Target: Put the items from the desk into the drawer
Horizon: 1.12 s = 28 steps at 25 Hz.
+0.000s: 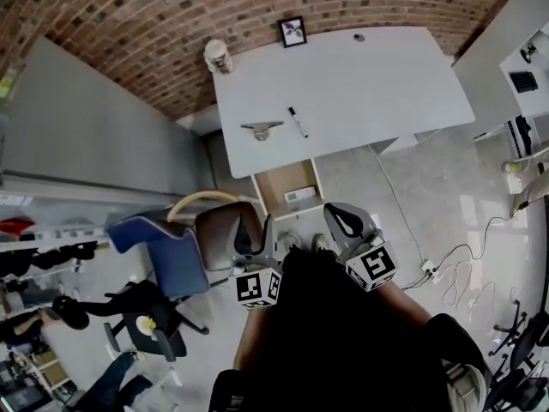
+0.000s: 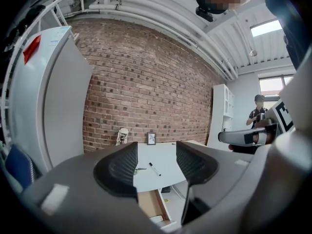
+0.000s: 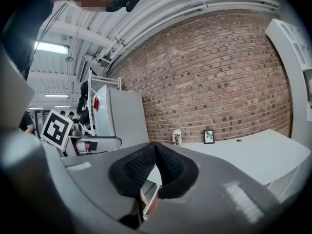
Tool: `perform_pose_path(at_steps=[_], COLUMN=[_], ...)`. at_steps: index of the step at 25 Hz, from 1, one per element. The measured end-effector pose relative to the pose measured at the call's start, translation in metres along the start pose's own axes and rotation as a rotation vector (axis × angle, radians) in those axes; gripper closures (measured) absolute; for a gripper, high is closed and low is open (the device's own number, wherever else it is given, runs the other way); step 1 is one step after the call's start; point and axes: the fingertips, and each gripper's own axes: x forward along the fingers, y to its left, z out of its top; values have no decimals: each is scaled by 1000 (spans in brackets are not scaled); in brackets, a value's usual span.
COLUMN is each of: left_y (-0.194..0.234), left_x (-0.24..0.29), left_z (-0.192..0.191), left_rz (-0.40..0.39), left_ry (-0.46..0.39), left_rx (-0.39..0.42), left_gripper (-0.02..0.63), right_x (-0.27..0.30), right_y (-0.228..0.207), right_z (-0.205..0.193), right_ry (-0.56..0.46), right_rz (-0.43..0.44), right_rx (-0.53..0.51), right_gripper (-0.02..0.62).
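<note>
Brick wall (image 1: 129, 24) is seen behind the pale grey desk (image 1: 369, 75), where a small grey tool (image 1: 262, 129) and a black marker pen (image 1: 298, 122) are laid above the open brown drawer (image 1: 287, 187), so the empty left gripper (image 1: 255, 230), jaws apart, and right gripper (image 1: 347, 221), jaws together, must be brought nearer to pick.

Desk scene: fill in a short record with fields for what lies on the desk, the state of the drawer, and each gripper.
desk: holds four things
back of desk: cup at the left corner, picture frame beside it
front of desk: pen, grey clip-like tool, lying apart
drawer: open below the desk's front edge, small white item inside
left gripper: jaws apart, nothing between them
right gripper: jaws together, holding nothing
</note>
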Motion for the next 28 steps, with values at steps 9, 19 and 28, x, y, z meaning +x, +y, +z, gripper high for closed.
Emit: perform_pose_path(at_steps=[9,19,28], left_y=[22,61,91], left_x=[73,163,245], left_z=[-24,-78,-134], left_rz=[3,-1,-9], left_ry=[48,181,305], left_rx=[-3,-28,-46], left_gripper=[348,333,318], right_x=[40,99,156], right_y=[-24,-58,-83], right_z=[4,1,-10], right_ry=[9,69,115], right_rz=[0,-37,-38], right_rx=[-4,17,58], right_gripper=[591,591,591])
